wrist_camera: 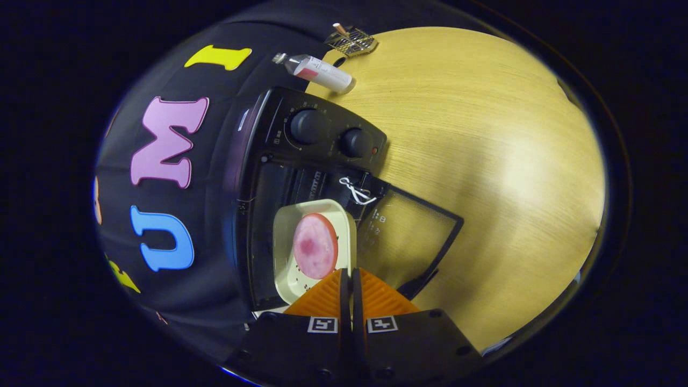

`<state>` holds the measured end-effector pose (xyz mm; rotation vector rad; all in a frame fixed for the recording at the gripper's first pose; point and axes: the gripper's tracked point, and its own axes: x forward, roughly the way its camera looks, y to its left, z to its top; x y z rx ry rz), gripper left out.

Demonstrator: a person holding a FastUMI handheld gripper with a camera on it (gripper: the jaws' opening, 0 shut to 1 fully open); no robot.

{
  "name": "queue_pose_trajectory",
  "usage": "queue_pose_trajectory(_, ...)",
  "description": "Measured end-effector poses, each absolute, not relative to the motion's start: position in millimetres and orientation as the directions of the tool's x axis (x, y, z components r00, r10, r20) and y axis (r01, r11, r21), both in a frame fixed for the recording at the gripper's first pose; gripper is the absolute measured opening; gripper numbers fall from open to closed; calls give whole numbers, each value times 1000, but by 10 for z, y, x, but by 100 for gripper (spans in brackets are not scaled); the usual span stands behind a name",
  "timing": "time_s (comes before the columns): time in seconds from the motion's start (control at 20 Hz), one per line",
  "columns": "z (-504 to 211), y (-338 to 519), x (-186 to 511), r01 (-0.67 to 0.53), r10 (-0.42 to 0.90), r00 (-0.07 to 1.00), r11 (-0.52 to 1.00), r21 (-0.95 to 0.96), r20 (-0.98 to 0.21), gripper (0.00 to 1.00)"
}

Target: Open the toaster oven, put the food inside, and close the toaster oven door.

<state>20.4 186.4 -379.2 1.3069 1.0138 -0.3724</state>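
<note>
- The gripper (pixel 351 274) sits at the bottom centre of the frame; its 2 orange fingers (pixel 322 301) are pressed close together with only a thin dark slit between them, pinching the near rim of the tray (pixel 287 236); the rim's edge runs into the slit at the fingertips.
- The tray is cream, squarish with rounded corners, just ahead of the fingers at lower centre; it lies partly inside the oven (pixel 301 177) mouth, its far end over the dark cavity.
- The food (pixel 315 245), a round pink slice with a darker blotch in the middle, lies on the tray, just beyond the fingertips; small dark specks dot the tray beside it.
- The oven is black, centre of the frame, seen rotated; its 2 round knobs (pixel 309 126) sit on a panel toward the upper centre, with a small red dot beside the second knob.
- The door (pixel 414 236) is open, swung out flat to the right of the tray; wood shows through its glass; its handle shows as a dark bar at the lower edge, right of the fingers.
- A white cord (pixel 356 191) is looped at the door's hinge corner, between the knobs and the tray.
- The table (pixel 484 161) is pale wood, filling the right half.
- A bottle (pixel 317 71) lies on its side at upper centre, just beyond the oven; a small wire rack (pixel 350 41) lies near it at the top edge.
</note>
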Motion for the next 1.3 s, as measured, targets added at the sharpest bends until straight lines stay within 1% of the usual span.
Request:
queue_pose_trajectory(0.3,-3914,2117,522,791,204,553,176,586,-808,6)
queue_pose_trajectory(0.5,-4002,2230,671,811,179,552,112,574,-814,6)
queue_pose_trajectory(0.65,-4082,2170,665,835,113,531,96,541,-840,6)
queue_pose_trajectory(0.8,-4102,2245,725,824,135,551,70,562,-824,6)
queue_pose_trajectory(0.85,-4098,2297,740,821,156,554,57,568,-818,10)
queue_pose_trajectory(0.9,-4067,2369,725,817,181,559,48,575,-809,11)
queue_pose_trajectory(0.95,-4091,2391,751,811,194,566,42,583,-801,16)
queue_pose_trajectory(1.0,-4051,2402,749,803,206,577,36,595,-790,16)
queue_pose_trajectory(1.2,-3934,2357,643,782,255,589,61,620,-767,50)
queue_pose_trajectory(1.25,-3889,2334,595,774,274,592,70,629,-758,68)
queue_pose_trajectory(1.3,-3862,2300,536,769,292,586,93,632,-756,75)
